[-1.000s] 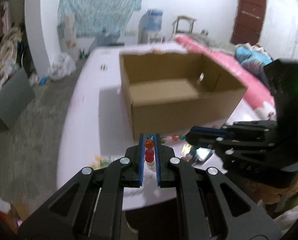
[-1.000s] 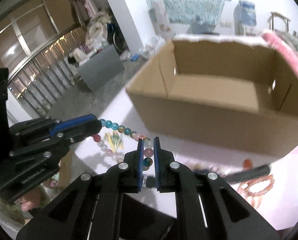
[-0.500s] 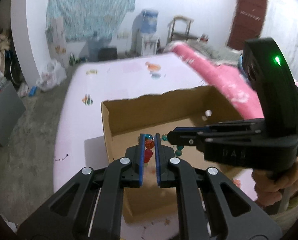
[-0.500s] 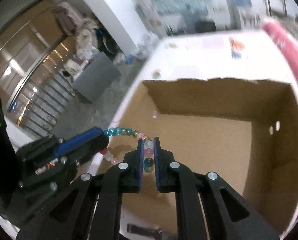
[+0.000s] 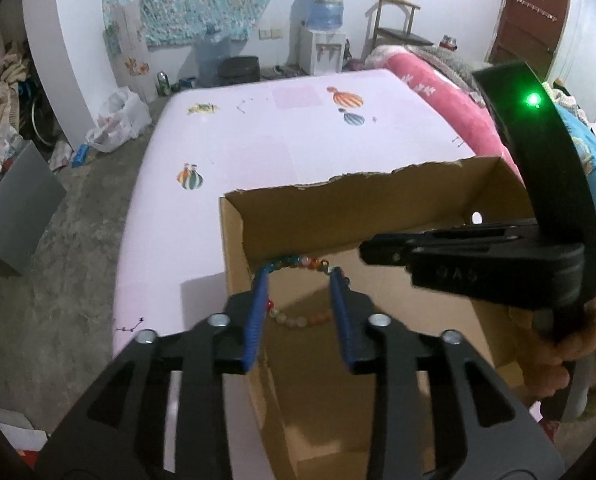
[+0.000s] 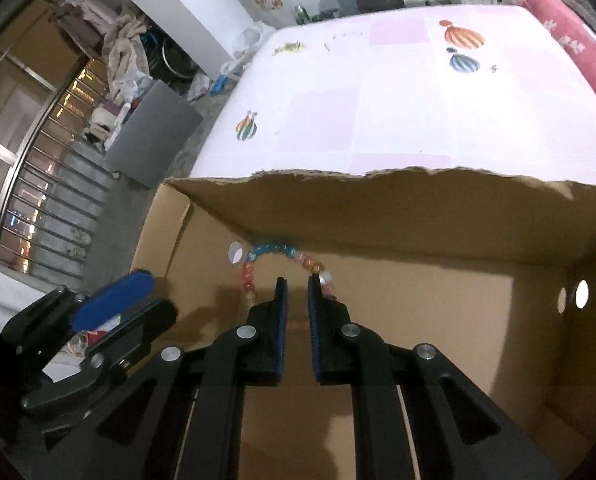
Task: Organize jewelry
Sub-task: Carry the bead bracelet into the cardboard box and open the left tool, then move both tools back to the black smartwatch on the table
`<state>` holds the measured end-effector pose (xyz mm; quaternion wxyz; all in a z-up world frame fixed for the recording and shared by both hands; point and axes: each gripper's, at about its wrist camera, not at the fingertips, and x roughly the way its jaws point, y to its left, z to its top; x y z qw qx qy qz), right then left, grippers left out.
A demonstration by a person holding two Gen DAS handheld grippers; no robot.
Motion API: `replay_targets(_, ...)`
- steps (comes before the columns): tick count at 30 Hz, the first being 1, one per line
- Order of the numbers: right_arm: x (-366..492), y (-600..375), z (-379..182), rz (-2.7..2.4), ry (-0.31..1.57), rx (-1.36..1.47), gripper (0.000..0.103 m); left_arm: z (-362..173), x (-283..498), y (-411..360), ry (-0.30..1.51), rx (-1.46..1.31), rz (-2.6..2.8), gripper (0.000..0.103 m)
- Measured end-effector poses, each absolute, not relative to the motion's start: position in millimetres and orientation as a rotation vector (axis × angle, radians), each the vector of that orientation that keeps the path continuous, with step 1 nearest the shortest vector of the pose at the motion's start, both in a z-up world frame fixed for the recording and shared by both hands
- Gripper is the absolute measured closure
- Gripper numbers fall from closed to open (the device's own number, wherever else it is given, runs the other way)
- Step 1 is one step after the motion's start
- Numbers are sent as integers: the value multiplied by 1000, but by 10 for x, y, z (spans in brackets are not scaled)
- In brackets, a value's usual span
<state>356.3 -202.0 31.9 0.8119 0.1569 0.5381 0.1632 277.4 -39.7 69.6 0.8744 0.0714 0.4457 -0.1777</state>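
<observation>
Inside the open cardboard box (image 6: 418,216), your beaded bracelet (image 5: 298,288) hangs in a loop near the left wall, just below the torn back rim. Your left gripper (image 5: 300,276) has its blue pads spread wide, and the loop shows between and behind them; whether the beads still rest on a pad or are falling free is hard to make out. Your right gripper (image 6: 296,280) has its jaws parted by a narrow gap with nothing between them, and the beads (image 6: 273,254) arc just past its tips. The bracelet's lower part is hidden behind the fingers in the right view. The box sits on the pale pink worktop (image 5: 257,140), its near wall cut off by the frame.
</observation>
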Motion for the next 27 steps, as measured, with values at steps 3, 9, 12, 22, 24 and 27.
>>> replay_targets(3,3346,-2101,525,333,1071,332,84,863,2543,-289,885,151,-356,42)
replay_targets(9,2441,-2296,1190,366,812,350,53,1259,1787,64,776,139,-384,17)
replay_targets(12,1890,-2348,1440,329,691,308,30,1295,1411,232,756,135,-384,13)
replay_targets(22,830,-2265,1175,16,701,-47,7,329,1019,452,955,108,-254,12)
replay_targets(24,749,-2358,1005,11,738,-30,7,126,1011,459,973,109,-225,12)
replay_targets(27,597,-2461,705,-11,804,2,7,-129,1073,450,988,147,-202,12)
